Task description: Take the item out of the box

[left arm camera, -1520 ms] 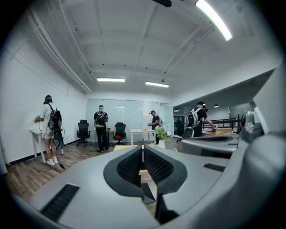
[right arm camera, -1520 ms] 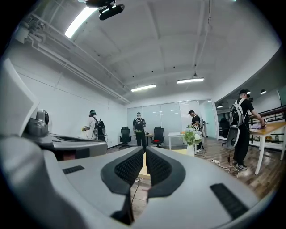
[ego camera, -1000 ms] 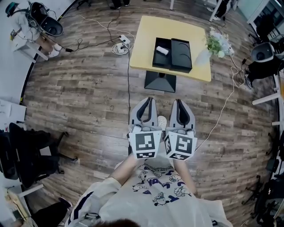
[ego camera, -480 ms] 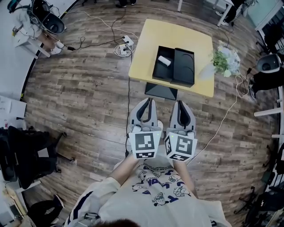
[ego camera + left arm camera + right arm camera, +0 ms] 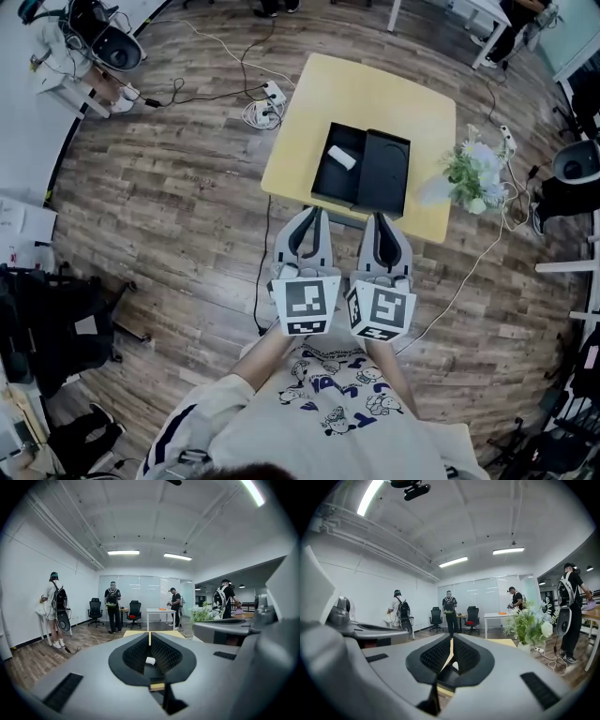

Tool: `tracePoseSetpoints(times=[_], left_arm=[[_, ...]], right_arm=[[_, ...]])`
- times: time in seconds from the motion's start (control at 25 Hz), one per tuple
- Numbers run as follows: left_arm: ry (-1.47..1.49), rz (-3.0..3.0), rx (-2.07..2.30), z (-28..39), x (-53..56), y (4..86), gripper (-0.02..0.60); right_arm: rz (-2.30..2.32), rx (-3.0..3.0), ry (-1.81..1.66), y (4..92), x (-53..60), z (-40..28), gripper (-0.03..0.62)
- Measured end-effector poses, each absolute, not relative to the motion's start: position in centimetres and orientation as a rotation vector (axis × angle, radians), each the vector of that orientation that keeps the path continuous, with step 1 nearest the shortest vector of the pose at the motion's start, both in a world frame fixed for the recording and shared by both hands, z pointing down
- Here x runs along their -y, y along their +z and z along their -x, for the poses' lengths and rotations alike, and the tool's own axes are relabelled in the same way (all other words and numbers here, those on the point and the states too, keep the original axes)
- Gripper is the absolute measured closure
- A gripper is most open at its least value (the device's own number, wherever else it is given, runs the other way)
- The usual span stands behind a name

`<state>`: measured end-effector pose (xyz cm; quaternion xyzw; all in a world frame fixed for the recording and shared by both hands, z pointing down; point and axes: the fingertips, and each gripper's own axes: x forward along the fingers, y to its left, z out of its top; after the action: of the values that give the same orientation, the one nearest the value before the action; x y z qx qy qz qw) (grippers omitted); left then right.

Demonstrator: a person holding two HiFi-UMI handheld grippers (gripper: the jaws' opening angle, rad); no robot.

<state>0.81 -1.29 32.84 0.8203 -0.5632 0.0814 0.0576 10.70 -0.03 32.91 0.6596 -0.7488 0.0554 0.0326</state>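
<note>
One white item (image 5: 342, 157) lies in one black box (image 5: 323, 180) on one table (image 5: 375, 89).

The floor (image 5: 169, 187) was seen to be laid in grained wood-look planks with a dull sheen. The top of the table (image 5: 375, 89) was shown as smooth and matt. The box (image 5: 328, 180) was finished in matt black, and the item (image 5: 341, 157) looked smooth. The left gripper (image 5: 312, 214) and right gripper (image 5: 380, 217) were shelled in smooth matt grey plastic, with finely dimpled black pads (image 5: 136, 652). The shirt (image 5: 328, 412) was of soft printed cloth.
</note>
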Motion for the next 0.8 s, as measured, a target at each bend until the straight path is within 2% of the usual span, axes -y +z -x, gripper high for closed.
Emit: tracePoseSetpoints(times=[0.8], left_arm=[[0.335,-2.338,1.637,-3.8,9.3,37.0,0.557]], right_arm=[[-1.947,2.312,0.261,35.6,8.2,-13.2,0.557]])
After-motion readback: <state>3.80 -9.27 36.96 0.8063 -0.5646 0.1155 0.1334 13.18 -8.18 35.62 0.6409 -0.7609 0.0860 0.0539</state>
